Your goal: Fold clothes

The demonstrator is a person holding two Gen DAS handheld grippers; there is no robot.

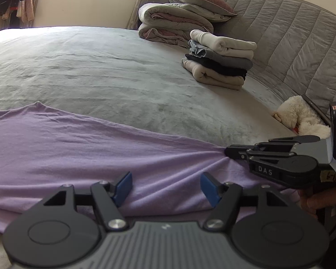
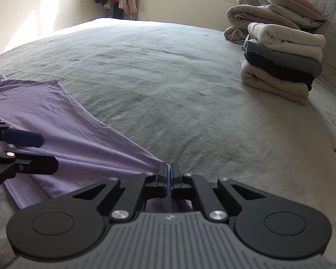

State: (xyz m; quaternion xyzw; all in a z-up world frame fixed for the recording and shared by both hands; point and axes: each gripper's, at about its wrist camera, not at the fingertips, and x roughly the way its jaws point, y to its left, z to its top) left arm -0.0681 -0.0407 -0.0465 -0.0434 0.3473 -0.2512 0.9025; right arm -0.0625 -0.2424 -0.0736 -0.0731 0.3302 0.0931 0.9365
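Note:
A lilac garment point(image 1: 78, 148) point(image 2: 56, 116) lies spread on the grey bed cover point(image 1: 100, 67). My right gripper point(image 2: 169, 172) is shut on its near right corner, and the cloth fans out in tight folds from the pinch. The left wrist view shows the same gripper point(image 1: 229, 152) entering from the right, with a hand behind it. My left gripper point(image 1: 166, 187) stands open over the garment's near edge, its blue pads point(image 1: 125, 186) wide apart and purple cloth lying between them. It also shows at the left edge of the right wrist view point(image 2: 49, 151).
A stack of folded clothes point(image 1: 219, 60) point(image 2: 282, 62) sits at the far right of the bed, by the quilted headboard point(image 1: 291, 33). Behind it lie a rolled quilt and pillows point(image 1: 174, 22). A white plush toy point(image 1: 302, 116) rests at the bed's right edge. Clothes hang by the window point(image 1: 13, 0).

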